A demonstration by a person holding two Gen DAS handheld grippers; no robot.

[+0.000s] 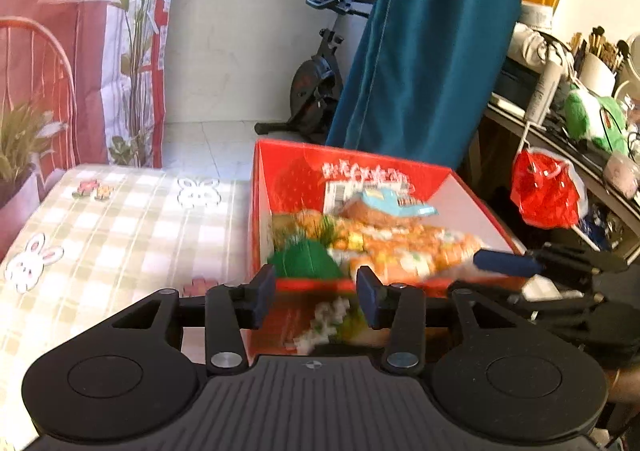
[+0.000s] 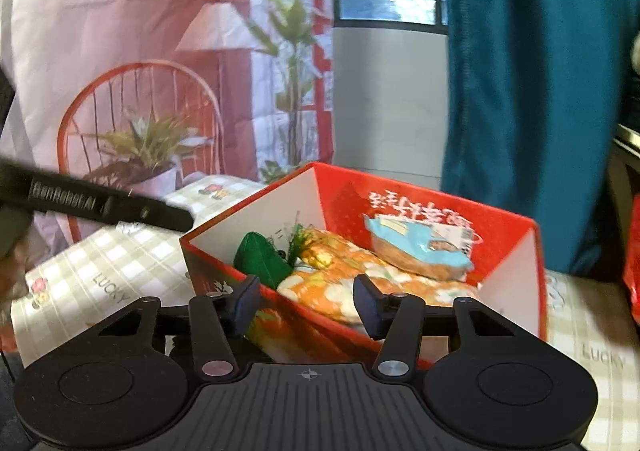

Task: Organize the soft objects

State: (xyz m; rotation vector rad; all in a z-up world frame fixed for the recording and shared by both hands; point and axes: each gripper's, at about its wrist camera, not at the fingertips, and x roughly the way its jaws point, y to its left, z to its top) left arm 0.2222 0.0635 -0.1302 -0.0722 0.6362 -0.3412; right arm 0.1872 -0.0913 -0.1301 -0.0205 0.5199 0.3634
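In the left wrist view we start at the left of the frame, where the checked tablecloth (image 1: 120,219) with its rabbit and flower prints covers the table. At lower centre our left gripper (image 1: 316,291) has its jaws parted by a moderate gap, with nothing between them; they hover just in front of the near wall of the red box (image 1: 280,171). Inside the box, a green soft toy (image 1: 306,261) sits at the near left corner, the long orange patterned soft item (image 1: 400,247) stretches to its right, and a brown and light blue piece (image 1: 384,207) rests behind them against the far wall. At the right edge our right gripper (image 1: 504,263) reaches in, one blue pad close over the box's right rim.

In the right wrist view the left tool's black arm (image 2: 100,203) crosses the left side. At lower centre the right gripper (image 2: 308,301) is likewise open and empty, poised over the box's near edge (image 2: 224,271). The green toy (image 2: 260,259), the orange item (image 2: 360,283) and the blue-topped piece (image 2: 416,247) lie inside, from left to right.
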